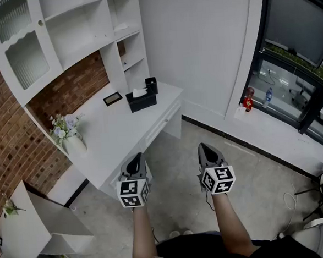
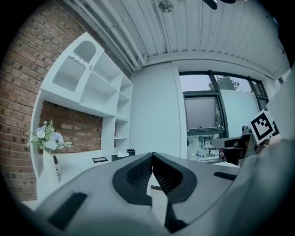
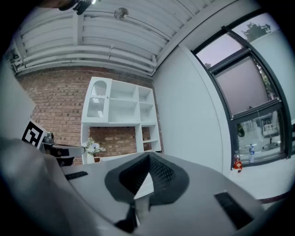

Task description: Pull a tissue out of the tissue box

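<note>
White desk [image 1: 118, 140] and shelves [image 1: 82, 26], red brick wall [image 1: 8, 142], black tissue box [image 1: 142, 102], white tissue [image 1: 139, 92], grey floor [image 1: 247, 175].

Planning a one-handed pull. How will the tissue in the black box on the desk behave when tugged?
The tissue pokes up crumpled, so probably soft, floppy, easily torn. The tissue box looks small and stands free on the smooth desk, so it may slide or lift.

I was in a home study: white desk [image 1: 117, 131] w/ drawer [image 1: 161, 123] against a brick wall [image 1: 13, 136], white shelf unit [image 1: 80, 26] over it, flower vase [image 1: 74, 143] at its near end, tissue box [image 1: 142, 101] & small frame [image 1: 113, 98] nr its far end.
</note>
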